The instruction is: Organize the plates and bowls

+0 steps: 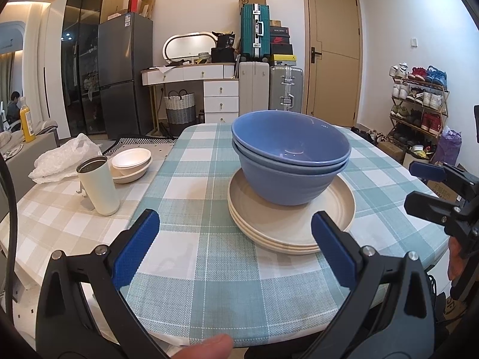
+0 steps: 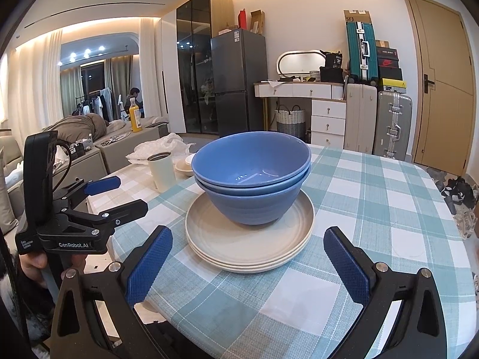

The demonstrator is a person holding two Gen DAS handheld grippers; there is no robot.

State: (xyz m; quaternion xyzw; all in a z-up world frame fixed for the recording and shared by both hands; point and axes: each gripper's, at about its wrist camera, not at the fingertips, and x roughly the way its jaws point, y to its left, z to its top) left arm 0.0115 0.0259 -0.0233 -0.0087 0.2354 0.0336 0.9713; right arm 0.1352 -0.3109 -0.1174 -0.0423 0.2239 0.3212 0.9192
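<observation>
Where plates (image 1: 292,224) stack, nested blue bowls (image 1: 292,161) atop.

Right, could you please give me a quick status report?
Left gripper and right gripper open, empty. Two blue bowls nested on stacked beige plates. Approach unobstructed.

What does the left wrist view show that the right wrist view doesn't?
Only the left wrist view: the shoe rack by the right wall, and a fingertip at the bottom edge. Only the right wrist view: the curtained living area with a sofa. Both: two nested blue bowls on stacked cream plates, the white tumbler, and both tongs open, left tongs and right tongs, holding nothing.
</observation>
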